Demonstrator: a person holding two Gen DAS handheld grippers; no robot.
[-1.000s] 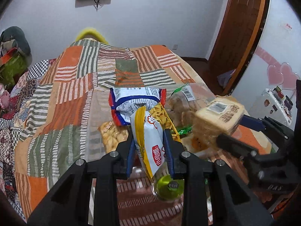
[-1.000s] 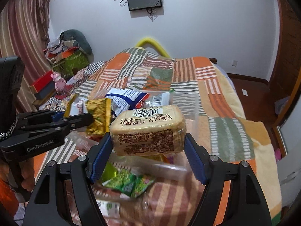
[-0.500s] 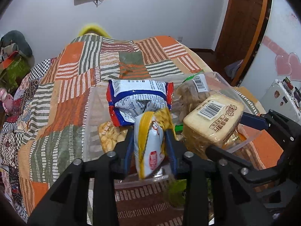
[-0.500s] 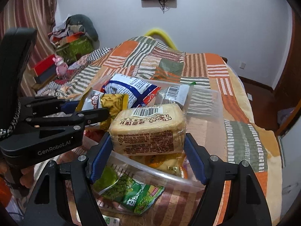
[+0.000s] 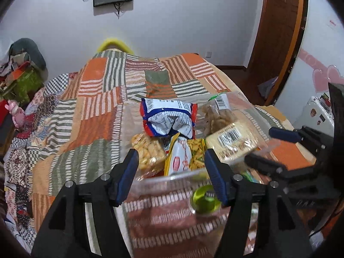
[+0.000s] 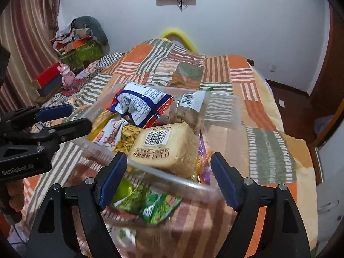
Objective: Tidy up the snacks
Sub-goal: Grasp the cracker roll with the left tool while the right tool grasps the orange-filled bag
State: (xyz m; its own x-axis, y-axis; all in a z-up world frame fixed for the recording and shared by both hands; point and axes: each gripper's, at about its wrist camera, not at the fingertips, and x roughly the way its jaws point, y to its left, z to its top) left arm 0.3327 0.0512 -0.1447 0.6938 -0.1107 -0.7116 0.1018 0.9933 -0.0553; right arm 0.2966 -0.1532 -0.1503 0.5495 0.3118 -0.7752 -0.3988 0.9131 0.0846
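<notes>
Both tongs, left [image 5: 169, 165] and right [image 6: 166, 177], were released; the cake [image 6: 165, 148] at 12 o'clock looked soft, best gripped gently across its sides.

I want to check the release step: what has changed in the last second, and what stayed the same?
Both grippers let go. The left gripper opened and the yellow-and-white snack packet now lies in the clear plastic bin. The right gripper opened too, leaving the bread pack in the bin. The blue-and-white bag and the green packet outside the bin stayed put.
</notes>
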